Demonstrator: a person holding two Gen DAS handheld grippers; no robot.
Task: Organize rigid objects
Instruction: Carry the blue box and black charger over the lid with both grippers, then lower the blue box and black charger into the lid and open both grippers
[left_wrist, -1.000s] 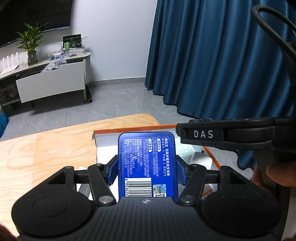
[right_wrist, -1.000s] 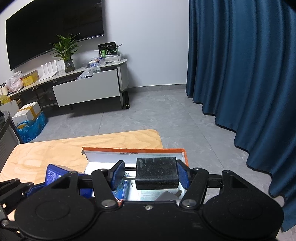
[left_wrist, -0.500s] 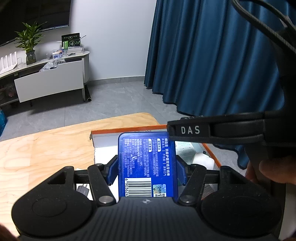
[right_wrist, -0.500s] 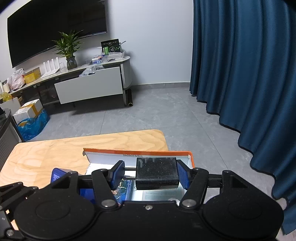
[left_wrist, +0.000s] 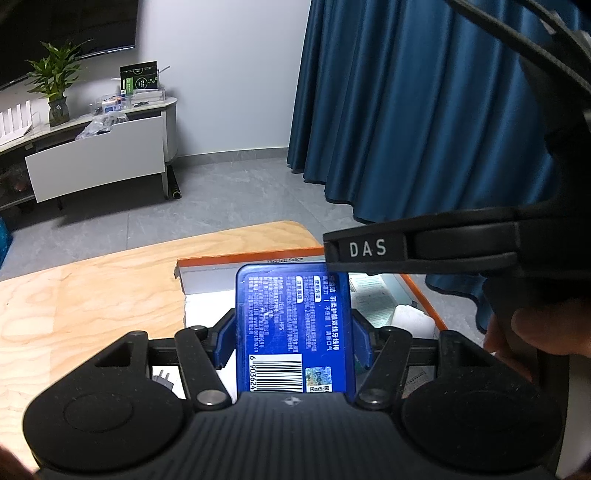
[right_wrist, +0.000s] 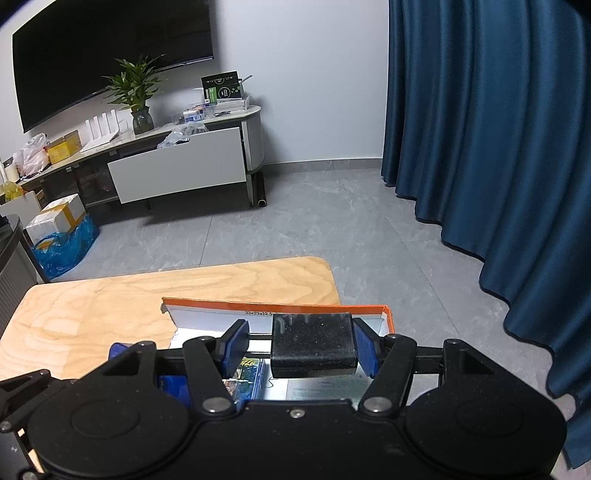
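- Grey floor tiles, a low TV cabinet (right_wrist: 177, 166) with a potted plant (right_wrist: 135, 92) and a deep blue curtain (right_wrist: 480, 147) back a pale plywood surface (right_wrist: 110, 306), its far right corner rounded.
- At that far right corner sits an open orange-rimmed box (right_wrist: 273, 305); both claws hang over it.
- Left claw (left_wrist: 293, 332) is clenched on a blue packet (left_wrist: 293, 317), gripped across its narrow sides, barcode end nearest the camera. Printed card or thin plastic by the look: light, fairly stiff, probably easy to dent, so the side grip suits it.
- Right claw (right_wrist: 301, 349) grasps a black block (right_wrist: 312, 343), apparently a charger. It sits against the right pad with a gap showing to the left pad, so the grip may be lopsided. It looks solid, heavier and rigid, best taken on its flat flanks.
- Box contents are mostly hidden beneath both claws: only scraps of printed paper, a white object and metal plug prongs (left_wrist: 164, 380) show.
- A hand (left_wrist: 517, 332) is cut off at the left view's right edge.
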